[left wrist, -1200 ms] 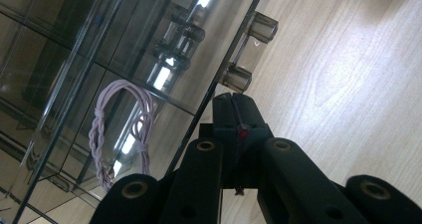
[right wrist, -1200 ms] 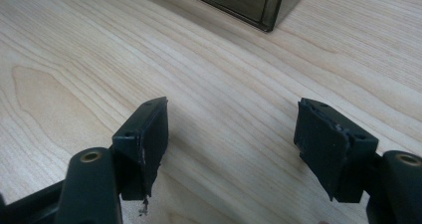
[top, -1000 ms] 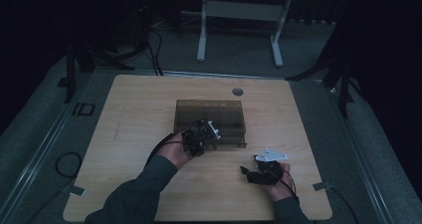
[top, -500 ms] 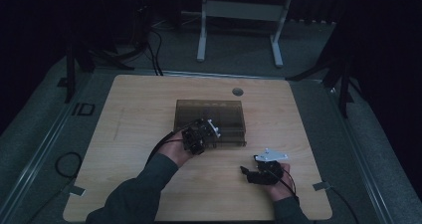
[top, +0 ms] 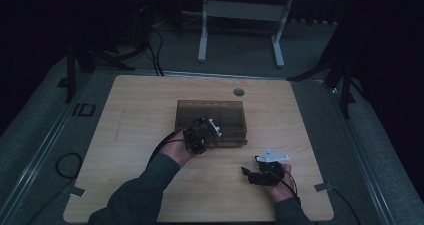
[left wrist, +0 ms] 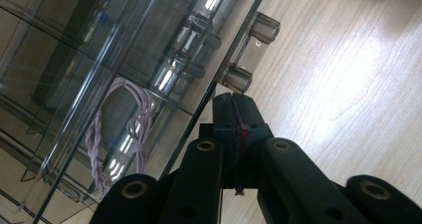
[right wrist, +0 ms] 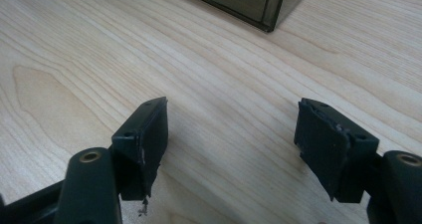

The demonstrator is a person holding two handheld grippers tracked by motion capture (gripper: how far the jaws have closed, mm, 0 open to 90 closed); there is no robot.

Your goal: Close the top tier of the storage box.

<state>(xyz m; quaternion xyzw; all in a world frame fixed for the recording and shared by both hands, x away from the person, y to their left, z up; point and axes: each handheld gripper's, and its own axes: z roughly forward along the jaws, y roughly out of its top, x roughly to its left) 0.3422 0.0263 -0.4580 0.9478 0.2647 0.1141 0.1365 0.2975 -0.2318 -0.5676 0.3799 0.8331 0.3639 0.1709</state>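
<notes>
Sitting at the middle of the high view, on the table: a smoky clear box, long side running across the frame.

Hovering at the box's lower left corner, just left of frame centre: left gripper, held in a hand coming up from the bottom edge on a dark sleeve. Looping from it toward the lower left: a black cable.

Showing in the left gripper view, jaws pressed fully together at lower centre, nothing between them. Pointing at a clear round knob just above the tips, close but whether touching cannot be told. Sitting a little higher and to the right: a second knob. Lying inside the box, seen through its wall at left of that frame: a coiled pink cord. Filling the right half: bare wood.

Resting low at the right of the high view, well apart from the box: right gripper, with a pale plate on top, held in the other hand.

Standing wide apart in the right gripper view, jaws holding nothing, with only wood grain between them. Peeking in at the top centre of that frame: the box's dark corner.
</notes>
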